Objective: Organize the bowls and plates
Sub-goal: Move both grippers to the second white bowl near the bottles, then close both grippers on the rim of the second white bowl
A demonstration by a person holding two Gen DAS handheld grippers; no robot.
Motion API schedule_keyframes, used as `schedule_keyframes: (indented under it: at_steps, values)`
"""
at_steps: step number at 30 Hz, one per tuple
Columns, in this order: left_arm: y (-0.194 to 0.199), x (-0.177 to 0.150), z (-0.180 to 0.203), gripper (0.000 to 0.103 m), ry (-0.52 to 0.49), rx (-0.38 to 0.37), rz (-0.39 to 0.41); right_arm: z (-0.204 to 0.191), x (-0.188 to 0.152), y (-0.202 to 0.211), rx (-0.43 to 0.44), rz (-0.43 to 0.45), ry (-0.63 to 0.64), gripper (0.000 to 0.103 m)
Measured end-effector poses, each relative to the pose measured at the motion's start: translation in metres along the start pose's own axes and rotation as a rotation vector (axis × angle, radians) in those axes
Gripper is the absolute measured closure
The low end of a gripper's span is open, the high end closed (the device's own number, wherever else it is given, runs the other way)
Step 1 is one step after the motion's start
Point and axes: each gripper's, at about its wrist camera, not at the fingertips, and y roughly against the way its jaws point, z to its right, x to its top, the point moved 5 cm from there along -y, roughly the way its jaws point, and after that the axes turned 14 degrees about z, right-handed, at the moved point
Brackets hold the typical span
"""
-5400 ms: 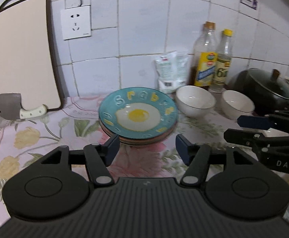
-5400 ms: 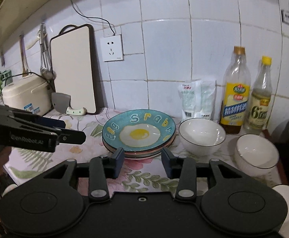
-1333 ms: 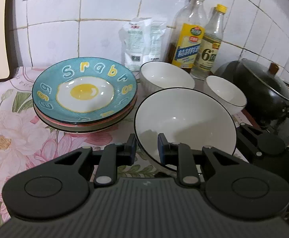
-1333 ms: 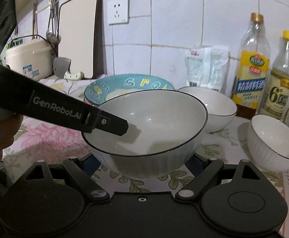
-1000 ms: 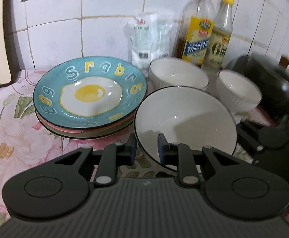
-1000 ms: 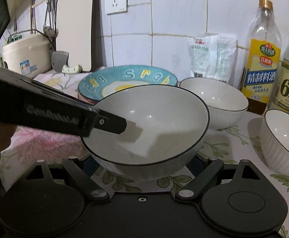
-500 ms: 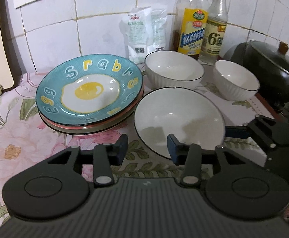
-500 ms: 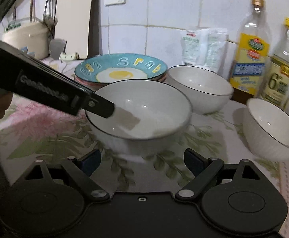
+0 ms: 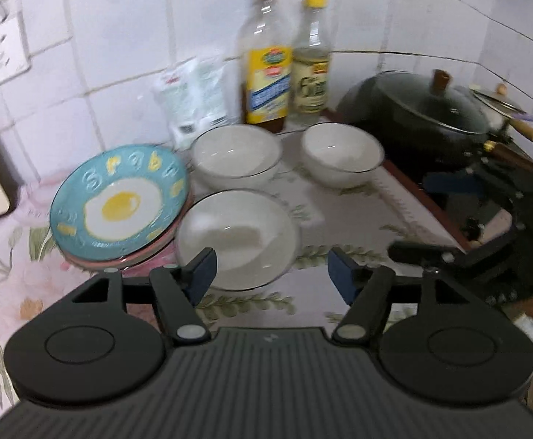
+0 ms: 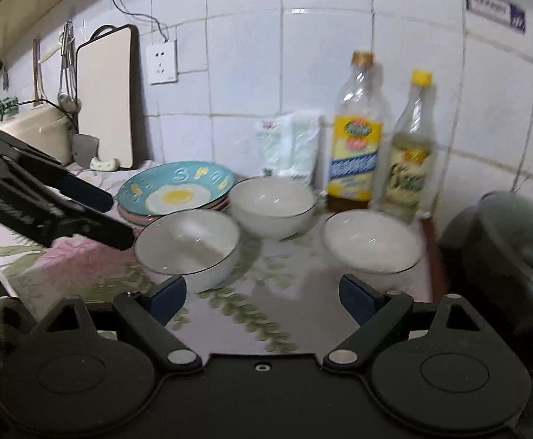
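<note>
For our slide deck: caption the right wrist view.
Right gripper open above the counter; three white bowls beside stacked plates.

Wall: I'm seeing white tiles (image 10: 244,73) running behind the counter.
Socket: a white outlet (image 10: 163,61) is sitting on them.
Counter: a floral cloth (image 9: 343,216) is covering it.

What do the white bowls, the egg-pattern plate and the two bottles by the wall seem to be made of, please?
The three white bowls look like glazed ceramic: glossy highlights and thin dark rim lines. The egg-pattern plate also looks like glazed ceramic, with raised lettering. The two bottles are clear and see-through, probably plastic, though glass cannot be ruled out.
</note>
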Motion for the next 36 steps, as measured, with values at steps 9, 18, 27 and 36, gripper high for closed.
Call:
schedule_keyframes:
  at_steps: [9,18,27,36]
  values:
    - [-0.010,0.050,0.046,0.018,-0.090,-0.020,0.065,0.047,0.026,0.001,-0.066,-0.057,-0.099,0.010]
    - [-0.093,0.065,0.047,0.021,0.098,-0.055,-0.091,0.109,0.013,-0.040,-0.206,-0.103,-0.343,0.027]
    - [-0.162,0.056,0.044,0.048,0.183,0.023,-0.128,0.135,-0.008,-0.081,-0.309,-0.126,-0.391,0.041]
    - [-0.206,0.038,0.037,0.069,0.217,0.071,-0.187,0.152,-0.033,-0.107,-0.342,-0.176,-0.474,0.059]
